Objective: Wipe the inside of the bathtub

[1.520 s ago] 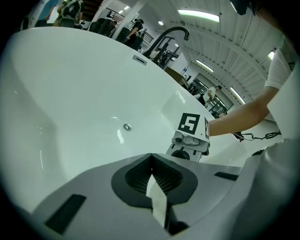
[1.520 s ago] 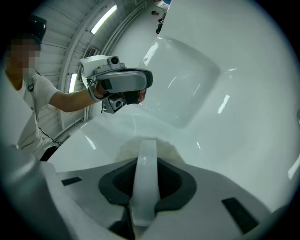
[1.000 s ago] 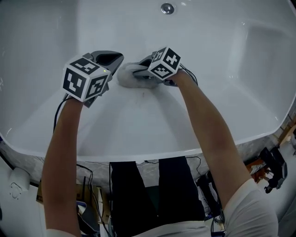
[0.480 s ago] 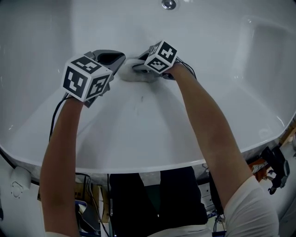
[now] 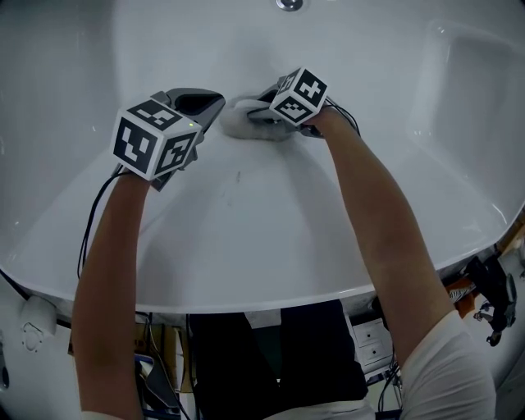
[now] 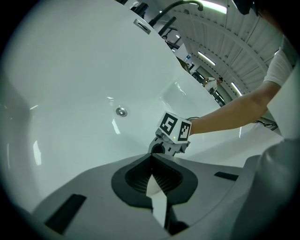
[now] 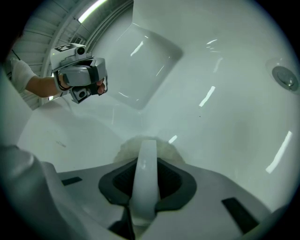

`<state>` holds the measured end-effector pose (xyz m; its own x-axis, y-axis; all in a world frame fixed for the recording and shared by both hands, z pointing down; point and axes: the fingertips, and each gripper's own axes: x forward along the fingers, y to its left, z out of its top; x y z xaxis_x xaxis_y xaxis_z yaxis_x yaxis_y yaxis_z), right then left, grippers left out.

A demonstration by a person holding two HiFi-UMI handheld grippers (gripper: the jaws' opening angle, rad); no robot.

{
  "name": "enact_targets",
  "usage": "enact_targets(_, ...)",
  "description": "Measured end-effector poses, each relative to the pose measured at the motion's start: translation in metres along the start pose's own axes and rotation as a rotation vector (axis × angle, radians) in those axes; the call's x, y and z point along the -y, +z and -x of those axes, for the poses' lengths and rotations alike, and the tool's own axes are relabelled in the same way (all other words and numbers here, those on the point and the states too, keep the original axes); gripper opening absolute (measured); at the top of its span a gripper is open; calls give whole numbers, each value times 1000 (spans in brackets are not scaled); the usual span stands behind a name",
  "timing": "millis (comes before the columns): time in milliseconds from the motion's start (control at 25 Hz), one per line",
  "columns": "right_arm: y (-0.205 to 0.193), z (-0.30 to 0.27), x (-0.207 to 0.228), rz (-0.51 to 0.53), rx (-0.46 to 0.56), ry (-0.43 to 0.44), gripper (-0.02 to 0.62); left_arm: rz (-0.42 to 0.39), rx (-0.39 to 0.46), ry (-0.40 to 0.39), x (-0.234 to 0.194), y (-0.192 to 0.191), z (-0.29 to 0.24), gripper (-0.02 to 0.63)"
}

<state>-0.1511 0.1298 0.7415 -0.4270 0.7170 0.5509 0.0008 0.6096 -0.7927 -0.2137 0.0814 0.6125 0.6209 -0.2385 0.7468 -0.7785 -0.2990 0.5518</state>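
The white bathtub fills the head view, its drain at the top edge. My right gripper is shut on the white handle of a pale scrubbing pad, which is pressed flat on the tub's inner surface. In the right gripper view the pad bulges just beyond the jaws. My left gripper hovers close to the left of the pad, jaws together with nothing between them. Each gripper view shows the other: the right gripper and the left gripper.
A moulded recess dents the tub's right wall. The curved front rim runs below my arms. Cables and small clutter lie on the floor outside the tub. The drain sits beyond the right gripper.
The right gripper has slid the pad a little to the right along the tub surface, away from the left gripper. The left gripper has hardly moved.
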Motion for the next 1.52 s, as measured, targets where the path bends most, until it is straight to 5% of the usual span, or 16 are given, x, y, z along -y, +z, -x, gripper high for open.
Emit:
enact_targets(440,-45,47,10,-24,-29,-27,92,-19,-8,-28,32,20,-23,10)
enact_targets(840,-39,70,-29,-50,12,26,92,-29,-4,-30,63,41,-13,10)
enact_targets(1520,9,117,-177,-19,133,126,92,-6,32,0,119,44,69,9)
